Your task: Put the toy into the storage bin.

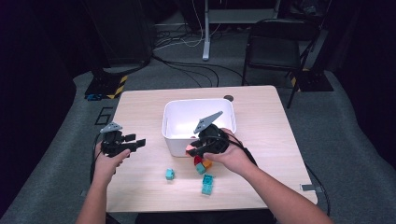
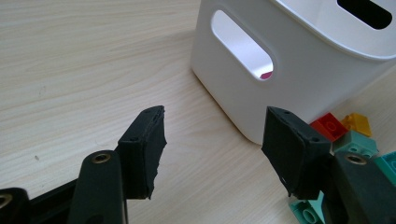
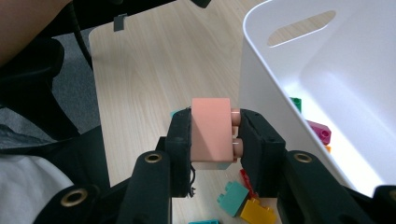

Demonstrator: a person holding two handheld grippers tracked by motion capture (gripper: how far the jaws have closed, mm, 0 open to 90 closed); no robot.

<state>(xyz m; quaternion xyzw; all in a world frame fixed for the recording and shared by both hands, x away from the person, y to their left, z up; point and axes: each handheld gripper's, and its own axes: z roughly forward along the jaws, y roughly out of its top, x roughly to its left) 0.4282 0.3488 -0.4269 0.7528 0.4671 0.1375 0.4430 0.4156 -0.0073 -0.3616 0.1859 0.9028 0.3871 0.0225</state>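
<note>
Right gripper view: white bin (image 3: 327, 70) with perhaps three bricks; fingers (image 3: 180, 140) clamping pink brick (image 3: 212, 133).

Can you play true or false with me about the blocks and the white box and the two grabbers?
1. The right gripper is squeezing a pink block. True.
2. The left gripper is holding a block too. False: its jaws are open with nothing between them.
3. The white box has some blocks inside. True: a green and a magenta one show in the right gripper view.
4. All the blocks are already in the box. False: a teal block and others lie on the table.
5. The pink block is lying on the table. False: it is held up beside the box.
</note>
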